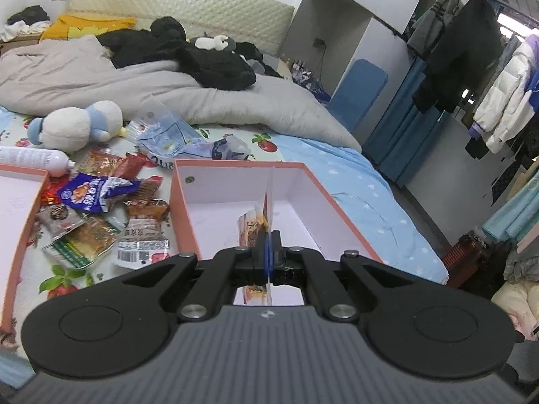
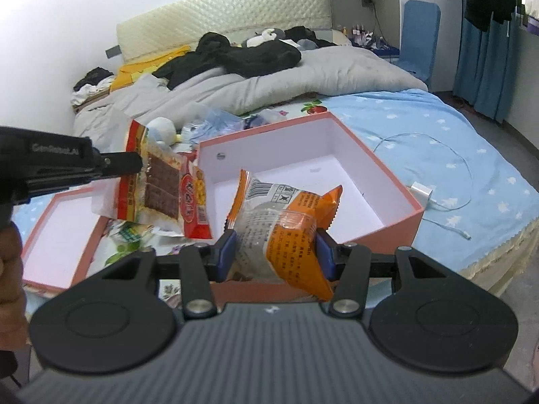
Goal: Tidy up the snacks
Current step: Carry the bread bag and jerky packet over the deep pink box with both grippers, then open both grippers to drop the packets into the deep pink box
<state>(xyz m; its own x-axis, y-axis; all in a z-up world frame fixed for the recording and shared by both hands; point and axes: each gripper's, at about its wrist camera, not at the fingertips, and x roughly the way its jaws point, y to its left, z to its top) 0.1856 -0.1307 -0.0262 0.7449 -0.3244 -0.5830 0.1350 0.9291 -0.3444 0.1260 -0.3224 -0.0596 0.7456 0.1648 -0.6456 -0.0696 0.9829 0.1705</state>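
Observation:
My left gripper [image 1: 268, 252] is shut on a red and yellow snack packet [image 1: 266, 215], seen edge-on above the pink box [image 1: 187, 215]. In the right wrist view the same packet [image 2: 161, 188] hangs flat from the left gripper [image 2: 134, 165] over the box's left wall [image 2: 205, 168]. My right gripper [image 2: 274, 252] is shut on an orange and clear snack packet [image 2: 283, 222], held over the near edge of the box. A pile of loose snack packets [image 1: 97, 215] lies on the bed between the box and its pink lid [image 1: 20, 222].
A plush toy [image 1: 75, 126], a white bottle [image 1: 33, 160] and crumpled plastic bags [image 1: 175, 138] lie behind the pile. A grey duvet [image 1: 161, 91] covers the far bed. A white charger and cable [image 2: 424, 192] lie right of the box. Hanging clothes [image 1: 471, 67] stand at the right.

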